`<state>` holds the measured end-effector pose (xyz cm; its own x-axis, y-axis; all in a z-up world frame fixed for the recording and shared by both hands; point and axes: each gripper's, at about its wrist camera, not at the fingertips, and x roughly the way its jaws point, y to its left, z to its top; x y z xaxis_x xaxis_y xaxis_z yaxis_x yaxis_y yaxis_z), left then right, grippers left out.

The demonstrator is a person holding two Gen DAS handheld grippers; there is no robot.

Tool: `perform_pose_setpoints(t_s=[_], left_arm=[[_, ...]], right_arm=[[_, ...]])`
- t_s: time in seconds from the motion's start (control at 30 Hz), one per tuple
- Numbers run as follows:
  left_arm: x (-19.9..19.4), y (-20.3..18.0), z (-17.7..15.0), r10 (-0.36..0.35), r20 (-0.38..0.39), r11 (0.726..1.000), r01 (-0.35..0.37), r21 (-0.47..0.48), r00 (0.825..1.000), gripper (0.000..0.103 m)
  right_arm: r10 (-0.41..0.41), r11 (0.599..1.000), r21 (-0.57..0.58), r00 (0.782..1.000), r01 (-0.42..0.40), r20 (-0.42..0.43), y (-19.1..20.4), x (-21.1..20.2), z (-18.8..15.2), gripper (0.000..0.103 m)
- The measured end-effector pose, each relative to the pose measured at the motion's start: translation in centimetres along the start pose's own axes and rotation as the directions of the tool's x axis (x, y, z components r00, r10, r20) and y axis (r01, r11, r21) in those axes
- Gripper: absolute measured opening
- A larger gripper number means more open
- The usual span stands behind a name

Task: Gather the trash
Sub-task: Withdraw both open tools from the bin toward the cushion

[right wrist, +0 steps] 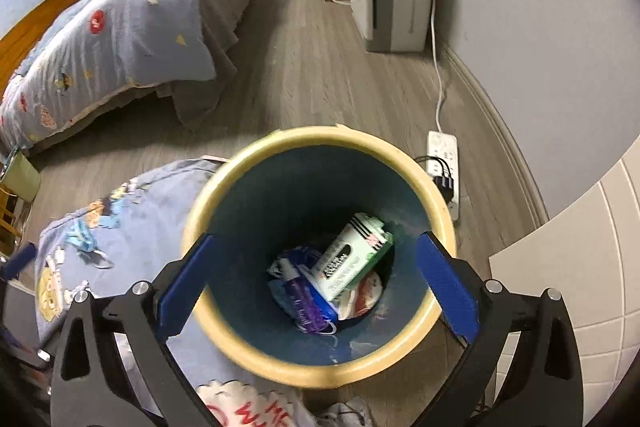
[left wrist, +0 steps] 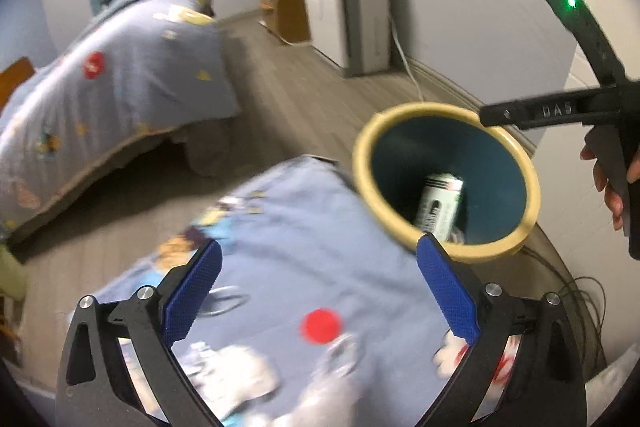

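Two spread blue fingers (right wrist: 446,281) above one bin (right wrist: 442,211); three discards inside.

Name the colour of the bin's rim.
Pale yellow on the bin, around a dark teal inside; clearest in the right wrist view.

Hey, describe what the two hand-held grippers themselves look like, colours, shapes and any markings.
Both look alike. The left hand-held gripper has a black frame with cut-out slots, silver round bolts at the joints, and two flat fingers faced with textured blue pads. The right hand-held gripper matches it; seen from the left wrist, its black body carries raised lettering and a small green light.
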<state>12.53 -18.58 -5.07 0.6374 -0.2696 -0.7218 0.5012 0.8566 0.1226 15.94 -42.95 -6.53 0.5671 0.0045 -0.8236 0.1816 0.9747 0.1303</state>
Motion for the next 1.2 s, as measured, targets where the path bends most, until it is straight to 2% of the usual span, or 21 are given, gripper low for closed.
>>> perform_pose_setpoints(t_s=[0.07, 0.17, 0.37, 0.53, 0.63, 0.77, 0.9, 1.07, 1.2], left_arm=[[-2.5, 1.8, -0.8, 0.032, 0.027, 0.999, -0.032, -0.010, 0.999, 0.098], [-5.4, 4.6, -2.2, 0.112, 0.023, 0.993, -0.111, -0.031, 0.993, 0.098], [-9.9, 7.9, -5.5, 0.164, 0.016, 0.983, -0.162, -0.085, 0.986, 0.098], [-12.7, 10.9, -9.5, 0.202, -0.028, 0.964, -0.204, -0.170, 0.979, 0.098], [-12.8, 12.3, -11.1, 0.207, -0.055, 0.952, -0.214, -0.218, 0.977, 0.098], [-12.4, 13.8, -13.4, 0.222, -0.095, 0.944, -0.238, -0.229, 0.970, 0.098], [-11.2, 14.7, -15.4, 0.175, -0.118, 0.944, -0.200, -0.263, 0.978, 0.098], [-9.3, 14.3, -17.0, 0.127, -0.177, 0.959, -0.167, -0.229, 0.976, 0.098], [-9.1, 13.9, -17.0, 0.123, -0.157, 0.969, -0.152, -0.193, 0.980, 0.098]], right_arm=[[0.014, 1.000, -0.012, 1.000, -0.014, 0.025, 1.4, -1.3, -0.4, 0.097], [0.022, 0.999, -0.046, 0.999, -0.020, 0.043, 4.0, -2.8, -1.1, 0.097], [0.061, 0.992, -0.116, 0.997, -0.055, 0.054, 9.6, -5.3, -3.0, 0.097], [0.114, 0.985, -0.135, 0.993, -0.109, 0.026, 13.2, -6.9, -5.8, 0.097], [0.151, 0.979, -0.133, 0.988, -0.153, -0.032, 15.4, -7.2, -7.8, 0.097], [0.155, 0.972, -0.168, 0.986, -0.164, -0.064, 18.2, -6.8, -9.6, 0.097], [0.090, 0.963, -0.246, 0.992, -0.110, -0.091, 20.6, -4.8, -11.2, 0.097], [0.079, 0.968, -0.222, 0.982, -0.117, -0.172, 21.9, -1.7, -12.7, 0.097], [0.074, 0.973, -0.200, 0.974, -0.117, -0.212, 22.3, -0.1, -13.5, 0.097]])
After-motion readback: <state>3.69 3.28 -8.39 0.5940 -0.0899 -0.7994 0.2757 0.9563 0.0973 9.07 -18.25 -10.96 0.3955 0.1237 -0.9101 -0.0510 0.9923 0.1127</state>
